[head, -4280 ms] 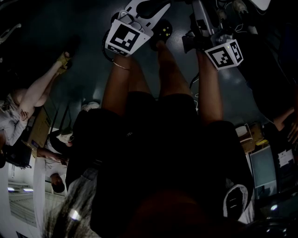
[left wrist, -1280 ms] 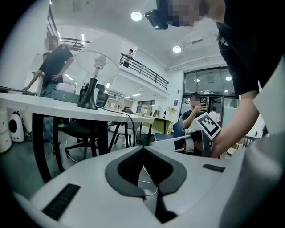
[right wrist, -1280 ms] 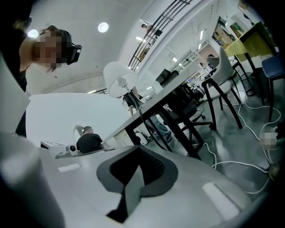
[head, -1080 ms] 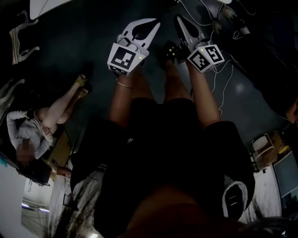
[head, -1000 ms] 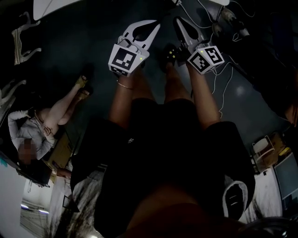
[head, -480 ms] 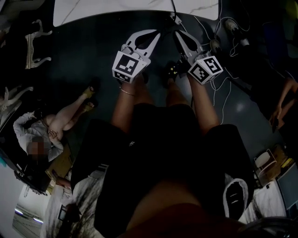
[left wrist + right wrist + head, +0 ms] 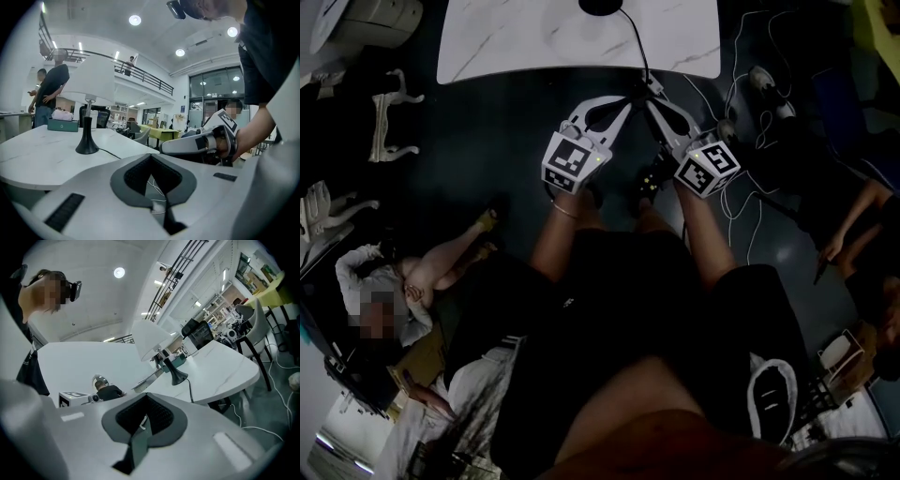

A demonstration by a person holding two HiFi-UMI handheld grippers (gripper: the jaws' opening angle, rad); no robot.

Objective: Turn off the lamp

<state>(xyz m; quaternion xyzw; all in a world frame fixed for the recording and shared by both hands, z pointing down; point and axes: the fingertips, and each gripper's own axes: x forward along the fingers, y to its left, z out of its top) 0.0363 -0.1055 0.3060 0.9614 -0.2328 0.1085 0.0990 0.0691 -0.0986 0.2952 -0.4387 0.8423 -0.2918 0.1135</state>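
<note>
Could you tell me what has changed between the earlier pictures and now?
The person has walked up to the table, so it and the lamp base have come into the head view. The left gripper and right gripper have drawn together, tips near the table's edge. Nothing was grasped or released. Both grippers stay shut and empty, and the lamp is untouched.

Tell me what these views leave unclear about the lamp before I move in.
- Switch: none shows on the lamp in the left gripper view. The base and cord are too small to show a button.
- Head view: the top edge cuts the lamp off just above its base, and the picture is dark.
- Lit or off: in the right gripper view the white shade sits against a bright room, so I cannot tell.
</note>
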